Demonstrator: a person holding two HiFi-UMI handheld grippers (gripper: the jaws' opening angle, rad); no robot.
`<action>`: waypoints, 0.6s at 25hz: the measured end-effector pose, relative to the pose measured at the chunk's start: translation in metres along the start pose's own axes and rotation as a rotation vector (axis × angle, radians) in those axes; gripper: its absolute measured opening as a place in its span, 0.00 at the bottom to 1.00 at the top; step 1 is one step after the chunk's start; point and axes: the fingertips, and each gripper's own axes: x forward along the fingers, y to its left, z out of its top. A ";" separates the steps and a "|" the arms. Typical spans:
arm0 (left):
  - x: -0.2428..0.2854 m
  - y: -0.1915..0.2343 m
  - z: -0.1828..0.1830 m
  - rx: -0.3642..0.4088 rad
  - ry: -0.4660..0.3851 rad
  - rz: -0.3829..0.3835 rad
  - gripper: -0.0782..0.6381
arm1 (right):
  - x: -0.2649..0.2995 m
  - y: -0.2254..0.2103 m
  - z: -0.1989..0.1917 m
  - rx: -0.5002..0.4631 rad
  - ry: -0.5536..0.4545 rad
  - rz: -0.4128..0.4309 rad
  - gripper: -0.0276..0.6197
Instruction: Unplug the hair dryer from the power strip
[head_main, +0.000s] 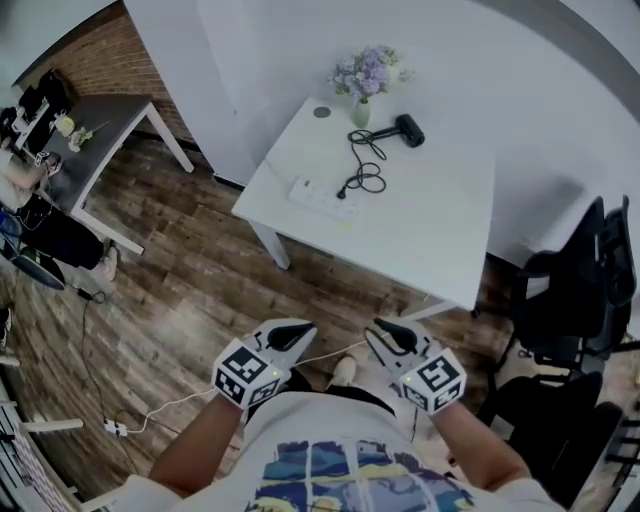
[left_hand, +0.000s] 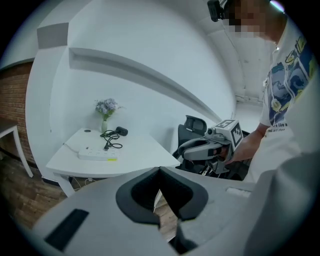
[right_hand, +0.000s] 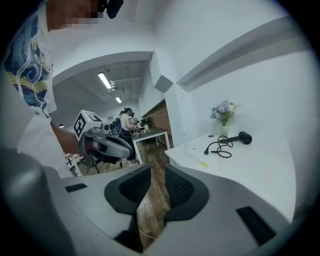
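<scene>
White table (head_main: 430, 230) stands ahead of you on the wood floor (head_main: 180, 300), well apart from both your grippers. The dryer (head_main: 409, 129) lies near its far edge, just beside the vase (head_main: 361, 110).

Agreed. You can follow the black cord (head_main: 366, 165) from the dryer: it loops across the top and ends at the plug (head_main: 343, 192), right at the strip (head_main: 322, 197). From where you stand I cannot tell whether that plug is seated in a socket.

Nor can I. The strip lies flat toward the table's near left corner.

Now your hands. Your left gripper (left_hand: 160, 171) has its tips drawn together, with only a thin sliver of floor showing behind them. It has hold of nothing.

Your right gripper (right_hand: 151, 169) stands a little wider: a clear strip of floorboards shows between the jaws all the way to the tips. Nothing is in them either.

You hold both low in front of your chest, side by side, pointing toward the table. Dark chairs (head_main: 575, 290) stand off to your right.
</scene>
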 end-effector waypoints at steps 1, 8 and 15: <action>0.005 0.005 0.004 0.001 0.002 0.005 0.11 | 0.003 -0.008 0.001 0.002 0.004 -0.001 0.18; 0.045 0.054 0.024 0.010 0.021 0.018 0.11 | 0.027 -0.056 0.007 0.015 0.013 -0.025 0.18; 0.098 0.134 0.038 0.050 0.041 -0.006 0.11 | 0.062 -0.111 0.013 0.034 0.034 -0.119 0.18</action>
